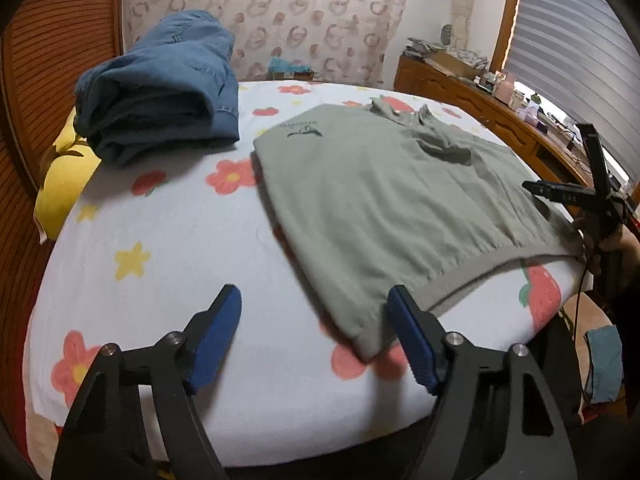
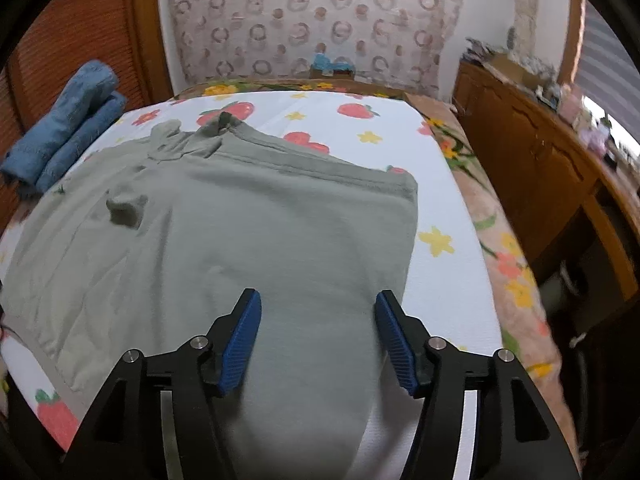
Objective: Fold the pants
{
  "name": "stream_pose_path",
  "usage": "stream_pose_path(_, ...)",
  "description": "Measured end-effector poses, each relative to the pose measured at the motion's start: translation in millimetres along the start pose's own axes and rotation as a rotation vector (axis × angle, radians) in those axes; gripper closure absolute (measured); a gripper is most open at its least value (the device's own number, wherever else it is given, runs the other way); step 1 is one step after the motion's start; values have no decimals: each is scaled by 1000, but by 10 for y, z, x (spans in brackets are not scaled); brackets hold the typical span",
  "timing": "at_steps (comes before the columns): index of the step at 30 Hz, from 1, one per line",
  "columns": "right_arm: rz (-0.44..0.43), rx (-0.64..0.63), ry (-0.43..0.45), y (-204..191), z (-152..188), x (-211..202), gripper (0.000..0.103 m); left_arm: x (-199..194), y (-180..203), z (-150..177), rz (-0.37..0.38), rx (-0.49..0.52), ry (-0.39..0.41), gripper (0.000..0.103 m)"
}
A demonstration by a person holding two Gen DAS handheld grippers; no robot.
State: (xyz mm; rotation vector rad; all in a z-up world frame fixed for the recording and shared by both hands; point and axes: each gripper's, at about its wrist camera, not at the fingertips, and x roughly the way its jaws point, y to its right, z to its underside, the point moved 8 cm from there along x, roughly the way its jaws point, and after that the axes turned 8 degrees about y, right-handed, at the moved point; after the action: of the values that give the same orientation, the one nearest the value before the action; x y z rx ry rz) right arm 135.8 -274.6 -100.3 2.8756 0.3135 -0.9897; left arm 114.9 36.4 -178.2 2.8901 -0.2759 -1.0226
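Note:
Grey-green pants (image 1: 384, 208) lie flat, folded over, on the flowered white bed sheet (image 1: 180, 240); they also show in the right wrist view (image 2: 240, 232). My left gripper (image 1: 314, 340) is open and empty, hovering at the pants' near left corner, which lies by its right finger (image 1: 412, 344). My right gripper (image 2: 318, 338) is open above the near end of the pants, empty. The right gripper also shows in the left wrist view (image 1: 568, 192) at the pants' right edge.
Folded blue jeans (image 1: 164, 88) sit at the back left of the bed, seen too in the right wrist view (image 2: 68, 124). A yellow pillow (image 1: 64, 176) lies at the left. A wooden cabinet (image 2: 552, 184) with clutter stands to the right.

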Motion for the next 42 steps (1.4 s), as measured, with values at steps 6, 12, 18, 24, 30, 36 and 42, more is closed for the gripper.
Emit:
stream_pose_path(6,22,-45,12,-38,9,-23,40,-78,123,70,23,26,-2,48)
stream_pose_path(12,34,-65,23,-56,11,-4,39,-93,242,96,32,52,-4,58)
stream_pose_path(18,28,-58,26,-27,27,1,40,-43,269,51,39,59,-6,63)
stream_pose_path(24,21,-48,29,-4,26,7,39,-37,316,44,48,73,-1,92)
stream_pose_path(30,8,-56,40,-16,-10,-21,40,-92,412,-137,86,77,34,97)
stream_pose_path(36,-22,-47,88,-23,-55,-244,39,-109,663,-424,139,114,71,99)
stream_pose_path(42,-47,-41,105,23,34,-368,40,-25,995,-650,206,145,82,101)
